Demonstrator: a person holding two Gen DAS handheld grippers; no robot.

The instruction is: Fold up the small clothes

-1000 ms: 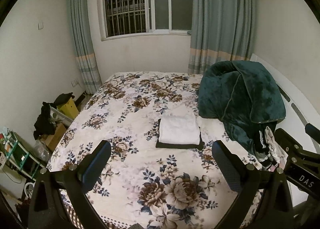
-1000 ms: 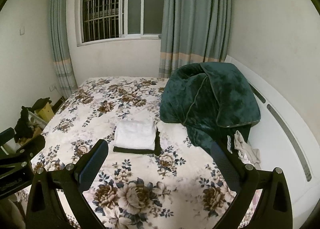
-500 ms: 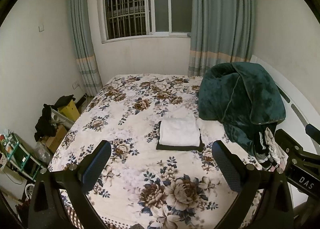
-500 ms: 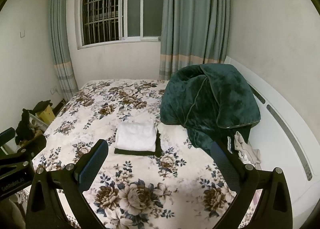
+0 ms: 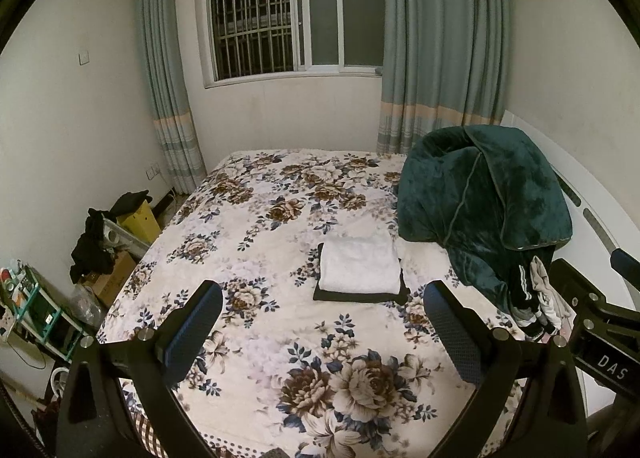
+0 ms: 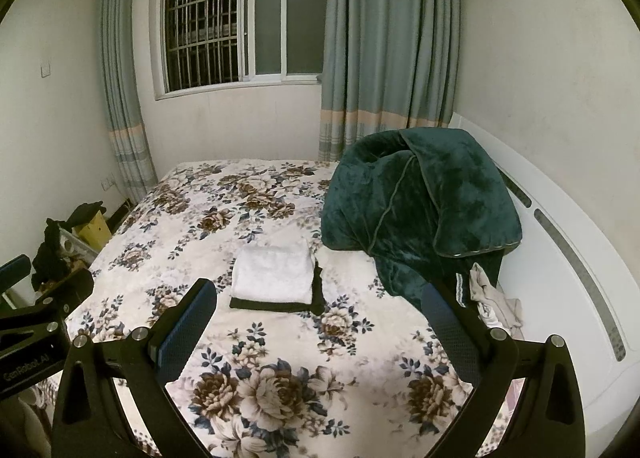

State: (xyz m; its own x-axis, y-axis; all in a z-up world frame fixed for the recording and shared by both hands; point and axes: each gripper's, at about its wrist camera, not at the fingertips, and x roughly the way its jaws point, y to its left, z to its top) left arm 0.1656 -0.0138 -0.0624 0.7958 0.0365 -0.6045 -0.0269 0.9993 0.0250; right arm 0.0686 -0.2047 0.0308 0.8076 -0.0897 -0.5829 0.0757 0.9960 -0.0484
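A folded white garment (image 5: 358,266) lies on a folded black garment (image 5: 360,296) in the middle of the floral bed (image 5: 280,226). The stack also shows in the right wrist view: white garment (image 6: 274,272), black garment (image 6: 280,304). A few unfolded small clothes (image 5: 538,298) (image 6: 492,300) lie at the right bed edge under the green blanket. My left gripper (image 5: 320,322) is open and empty, held above the near part of the bed. My right gripper (image 6: 320,322) is open and empty, held beside it.
A bulky dark green blanket (image 5: 480,206) (image 6: 416,198) is heaped on the right side of the bed against the white headboard (image 6: 568,258). Boxes and dark clothes (image 5: 104,242) stand on the floor at the left. A window and curtains are behind.
Both grippers have drawn back and risen slightly, so the bed and the stack sit lower and farther in view. Nothing on the bed has moved.
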